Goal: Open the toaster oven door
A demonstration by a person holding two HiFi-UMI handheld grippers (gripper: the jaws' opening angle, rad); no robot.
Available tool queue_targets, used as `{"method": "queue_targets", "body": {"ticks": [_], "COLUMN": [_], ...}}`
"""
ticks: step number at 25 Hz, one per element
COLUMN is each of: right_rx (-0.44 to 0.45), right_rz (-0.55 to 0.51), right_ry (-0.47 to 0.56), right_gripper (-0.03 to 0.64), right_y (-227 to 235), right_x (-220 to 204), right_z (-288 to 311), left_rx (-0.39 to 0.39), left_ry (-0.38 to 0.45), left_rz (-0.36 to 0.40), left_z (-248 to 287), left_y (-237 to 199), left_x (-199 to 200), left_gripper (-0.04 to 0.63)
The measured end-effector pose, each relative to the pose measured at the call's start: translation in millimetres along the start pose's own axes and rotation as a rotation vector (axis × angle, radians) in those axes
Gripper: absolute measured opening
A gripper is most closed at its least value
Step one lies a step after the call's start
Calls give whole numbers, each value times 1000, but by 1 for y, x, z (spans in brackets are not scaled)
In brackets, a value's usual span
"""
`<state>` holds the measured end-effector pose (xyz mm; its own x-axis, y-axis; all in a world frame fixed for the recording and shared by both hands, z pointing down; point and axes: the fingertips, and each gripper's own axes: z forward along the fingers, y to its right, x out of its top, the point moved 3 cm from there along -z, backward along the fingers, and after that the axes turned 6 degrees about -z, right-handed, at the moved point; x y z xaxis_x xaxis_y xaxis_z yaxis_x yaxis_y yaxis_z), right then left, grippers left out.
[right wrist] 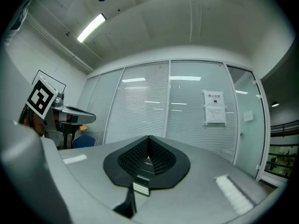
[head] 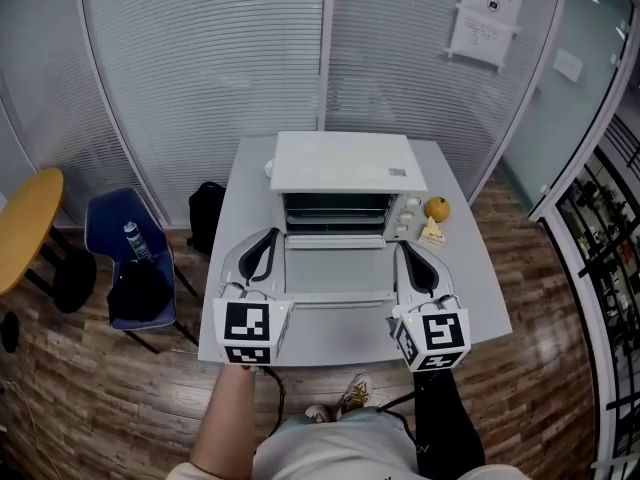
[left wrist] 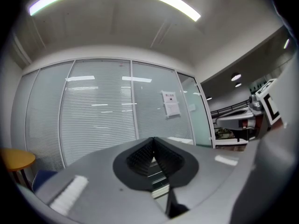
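Observation:
A white toaster oven (head: 345,163) stands at the back of the grey table (head: 470,278). Its glass door (head: 337,268) lies folded down flat toward me, the handle (head: 338,299) nearest me and the racks inside showing. My left gripper (head: 270,235) hovers just left of the lowered door, my right gripper (head: 404,249) just right of it. Both are shut with nothing held. In the left gripper view the ribbed pads (left wrist: 140,155) meet at the tip, with a sliver of oven behind. The right gripper view shows its pads (right wrist: 161,160) meeting the same way.
An orange (head: 437,208) and a pale yellow wedge (head: 431,232) sit right of the oven, beside its knobs (head: 408,218). A blue chair (head: 130,258) holding a bottle, a black bag (head: 207,213) and a yellow round table (head: 25,223) stand left. Blind-covered glass walls rise behind.

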<state>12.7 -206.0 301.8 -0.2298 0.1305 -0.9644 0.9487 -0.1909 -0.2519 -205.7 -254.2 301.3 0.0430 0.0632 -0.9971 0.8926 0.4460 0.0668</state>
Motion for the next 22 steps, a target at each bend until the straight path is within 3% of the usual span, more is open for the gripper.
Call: {"method": "queue_targets", "body": {"ticks": [22], "right_rx": [6], "right_rz": [-20], "right_ry": [13], "right_gripper": [2], "right_y": [-1], "right_x": [0], "right_z": [-2], "left_rx": [2], "left_ry": [12], "left_rz": [-1], "left_z": [0], "left_y": [6], "left_x": [2], "left_gripper": [57]}}
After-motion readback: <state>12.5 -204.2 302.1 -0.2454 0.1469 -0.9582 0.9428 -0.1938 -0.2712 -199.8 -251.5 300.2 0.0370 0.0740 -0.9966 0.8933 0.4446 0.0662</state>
